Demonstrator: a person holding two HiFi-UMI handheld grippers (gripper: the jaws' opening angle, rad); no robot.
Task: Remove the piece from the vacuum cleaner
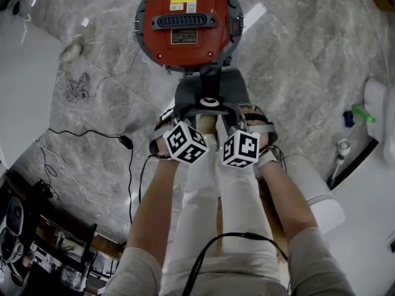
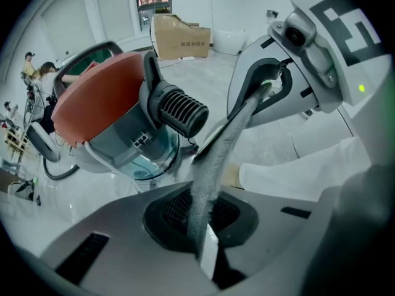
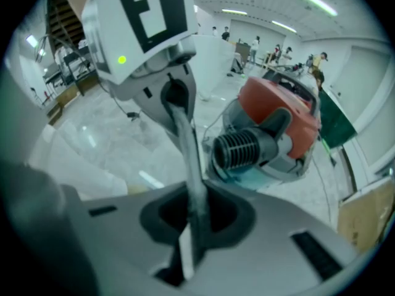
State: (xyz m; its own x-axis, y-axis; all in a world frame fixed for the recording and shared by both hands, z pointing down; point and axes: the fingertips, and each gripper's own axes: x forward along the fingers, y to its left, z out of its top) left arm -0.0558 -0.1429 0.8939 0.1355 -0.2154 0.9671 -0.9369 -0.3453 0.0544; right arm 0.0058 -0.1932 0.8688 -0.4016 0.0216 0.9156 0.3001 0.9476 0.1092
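Grey short sleeves [image 1: 133, 273], cream trousers [image 1: 237, 208], a black cable [image 1: 237, 234] over the lap; left gripper [image 2: 207, 254] and right gripper [image 3: 188, 251] have pale grey shells, black-and-white marker cubes [image 1: 186, 142].

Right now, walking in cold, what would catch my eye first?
The round orange-red vacuum cleaner stands out most, sitting on the grey marble floor just ahead of the person. Closer in, the left gripper and right gripper sit side by side. Both are clamped on one thin grey fabric-like strip stretched between them.
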